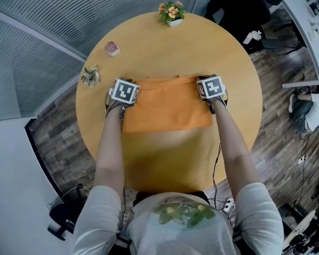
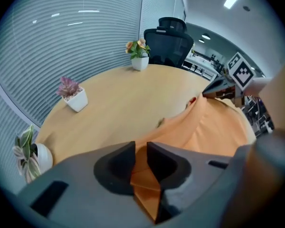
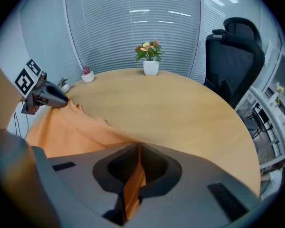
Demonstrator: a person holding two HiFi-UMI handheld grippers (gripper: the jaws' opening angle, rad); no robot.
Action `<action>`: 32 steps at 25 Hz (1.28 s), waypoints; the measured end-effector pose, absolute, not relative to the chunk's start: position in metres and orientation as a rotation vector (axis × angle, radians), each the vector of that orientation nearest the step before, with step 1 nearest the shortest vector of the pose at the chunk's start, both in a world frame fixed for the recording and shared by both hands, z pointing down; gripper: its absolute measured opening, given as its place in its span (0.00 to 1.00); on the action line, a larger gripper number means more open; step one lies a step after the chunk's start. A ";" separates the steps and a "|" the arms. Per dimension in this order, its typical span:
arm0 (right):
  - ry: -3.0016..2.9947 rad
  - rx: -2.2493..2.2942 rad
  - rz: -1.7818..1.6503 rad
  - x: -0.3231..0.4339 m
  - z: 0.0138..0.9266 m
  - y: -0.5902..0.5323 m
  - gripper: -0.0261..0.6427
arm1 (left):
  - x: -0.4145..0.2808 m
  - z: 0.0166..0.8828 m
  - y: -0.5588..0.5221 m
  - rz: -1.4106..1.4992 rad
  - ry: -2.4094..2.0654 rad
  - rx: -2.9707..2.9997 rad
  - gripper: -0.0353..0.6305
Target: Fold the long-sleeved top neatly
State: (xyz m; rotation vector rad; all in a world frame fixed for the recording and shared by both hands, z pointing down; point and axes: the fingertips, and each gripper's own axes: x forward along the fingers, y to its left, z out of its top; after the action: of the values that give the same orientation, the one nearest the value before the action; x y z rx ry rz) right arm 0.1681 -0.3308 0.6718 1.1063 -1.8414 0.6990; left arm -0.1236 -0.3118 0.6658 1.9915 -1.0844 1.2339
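At tabletop [image 1: 170,47] centre | orange top [image 1: 167,110] lay with long axis crosswise, its body toward me | left tool [image 2: 141,153] pinched far-left corner | right tool [image 3: 137,156] clamped far-right corner | I judged both equally placed.

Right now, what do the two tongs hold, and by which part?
Both hold the orange long-sleeved top. The left tongs pinch its far left corner and the right tongs its far right corner, with fabric between the jaws.
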 end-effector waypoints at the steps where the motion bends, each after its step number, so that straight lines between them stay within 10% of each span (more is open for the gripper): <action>1: -1.837 1.119 0.714 0.170 0.674 -0.333 0.08 | -0.124 0.669 -0.314 1.221 -1.091 1.987 0.17; 13: -1.996 1.250 0.937 0.181 0.653 -0.328 0.07 | -0.126 0.651 -0.311 0.786 -1.178 1.964 0.19; 32: -1.976 1.363 1.297 0.203 0.652 -0.196 0.39 | -0.118 0.593 -0.157 0.646 -1.351 1.990 0.19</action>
State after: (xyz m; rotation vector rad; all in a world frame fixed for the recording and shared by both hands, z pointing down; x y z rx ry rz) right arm 0.2030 -0.1955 0.6519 1.3632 -1.9762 1.2974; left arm -0.1183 -0.1574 0.5932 1.9895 -1.3510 0.6463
